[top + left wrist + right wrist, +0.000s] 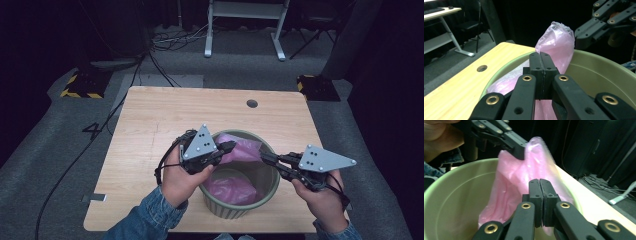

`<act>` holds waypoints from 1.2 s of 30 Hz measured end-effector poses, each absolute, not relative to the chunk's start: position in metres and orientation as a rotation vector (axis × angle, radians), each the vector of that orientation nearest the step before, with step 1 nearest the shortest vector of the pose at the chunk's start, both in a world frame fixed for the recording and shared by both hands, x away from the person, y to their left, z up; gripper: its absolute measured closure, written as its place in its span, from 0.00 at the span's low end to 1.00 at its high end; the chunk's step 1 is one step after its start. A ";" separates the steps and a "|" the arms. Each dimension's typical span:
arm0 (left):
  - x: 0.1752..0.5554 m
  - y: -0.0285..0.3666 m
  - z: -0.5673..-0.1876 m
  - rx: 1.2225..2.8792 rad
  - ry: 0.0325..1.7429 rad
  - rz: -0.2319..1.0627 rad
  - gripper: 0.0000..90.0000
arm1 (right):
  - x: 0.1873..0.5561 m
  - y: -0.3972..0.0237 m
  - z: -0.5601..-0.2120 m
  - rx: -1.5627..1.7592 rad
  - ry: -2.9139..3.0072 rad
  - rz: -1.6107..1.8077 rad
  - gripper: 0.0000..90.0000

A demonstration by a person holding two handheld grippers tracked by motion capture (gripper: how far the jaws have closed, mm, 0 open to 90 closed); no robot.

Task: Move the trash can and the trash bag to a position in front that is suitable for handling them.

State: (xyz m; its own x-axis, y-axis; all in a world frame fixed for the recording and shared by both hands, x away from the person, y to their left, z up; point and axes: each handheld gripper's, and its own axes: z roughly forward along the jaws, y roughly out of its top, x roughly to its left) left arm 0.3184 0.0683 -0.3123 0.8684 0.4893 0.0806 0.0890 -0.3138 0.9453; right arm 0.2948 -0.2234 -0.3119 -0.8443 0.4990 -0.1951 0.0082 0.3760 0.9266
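Pink bag (240, 150) in green bin (270, 187), both grippers' fingers apparently clamped on its film.

Bench (150, 130): light wood, with a round hole (252, 103) near its far edge.
On it: green bucket (240, 207), at the near middle.
Under it: grey carpeted floor (60, 150).

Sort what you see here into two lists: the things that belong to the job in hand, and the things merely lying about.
Part of the job:
- pink plastic bag, pinched by both grippers
- green bin that the bag sits in
- left gripper, shut on the bag
- right gripper, shut on the bag

Just lying about:
- cables on the floor
- white desk frame behind the table
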 end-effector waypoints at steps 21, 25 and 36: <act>0.314 0.064 -0.314 1.829 0.371 0.362 1.00 | 0.300 -0.204 -0.310 0.419 2.213 1.459 0.99; 0.316 0.070 -0.313 1.809 0.388 0.356 1.00 | 0.297 -0.209 -0.309 0.448 2.190 1.445 1.00; 0.321 0.095 -0.310 1.772 0.451 0.412 1.00 | 0.296 -0.233 -0.307 0.507 2.124 1.379 1.00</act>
